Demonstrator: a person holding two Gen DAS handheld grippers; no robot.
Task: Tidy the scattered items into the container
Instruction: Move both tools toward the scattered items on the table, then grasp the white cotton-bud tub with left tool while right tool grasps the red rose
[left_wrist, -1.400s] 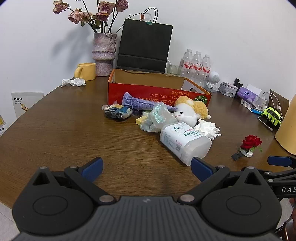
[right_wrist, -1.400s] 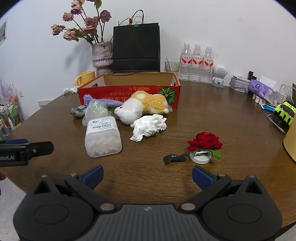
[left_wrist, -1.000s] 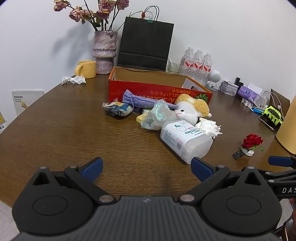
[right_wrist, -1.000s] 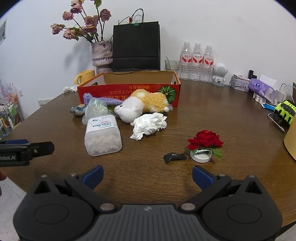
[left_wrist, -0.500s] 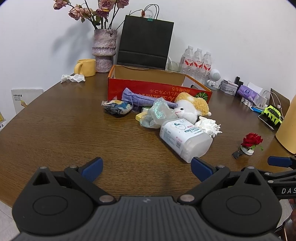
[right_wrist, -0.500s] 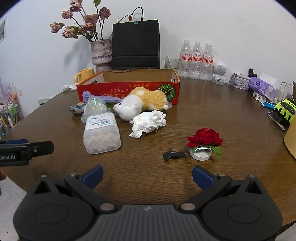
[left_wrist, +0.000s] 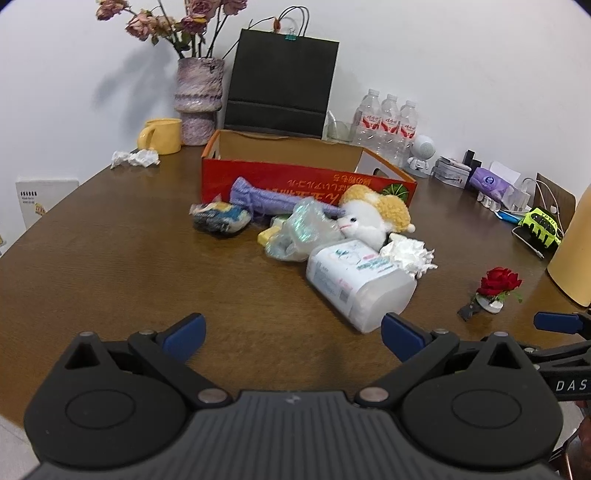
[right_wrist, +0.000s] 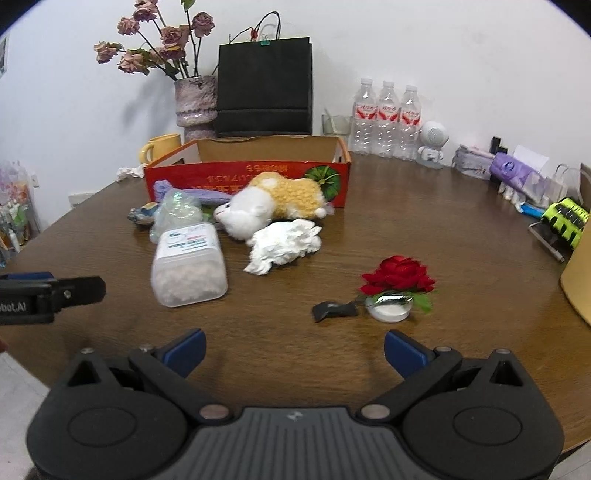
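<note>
An open red cardboard box (left_wrist: 280, 177) (right_wrist: 243, 173) stands mid-table. In front of it lie a purple knitted pouch (left_wrist: 258, 199), a blue-yellow packet (left_wrist: 219, 219), a crinkled clear bag (left_wrist: 303, 229), a white-and-yellow plush toy (left_wrist: 373, 218) (right_wrist: 273, 203), a clear tub of cotton swabs (left_wrist: 358, 284) (right_wrist: 188, 266), a crumpled white tissue (right_wrist: 284, 243), a red rose on a white base (right_wrist: 397, 284) and a small black clip (right_wrist: 332, 310). My left gripper (left_wrist: 291, 332) is open, short of the tub. My right gripper (right_wrist: 293, 349) is open, short of the clip.
Behind the box stand a vase of dried roses (left_wrist: 199, 99), a black paper bag (left_wrist: 280, 88), a yellow mug (left_wrist: 160, 140) and three water bottles (right_wrist: 386, 122). A small white robot figure (right_wrist: 432, 144), tissue packs and a neon-green glove (right_wrist: 563, 221) crowd the right edge.
Both grippers have crept slightly forward toward the pile, so the objects look a little nearer. Both stay open and nothing on the table has moved.
</note>
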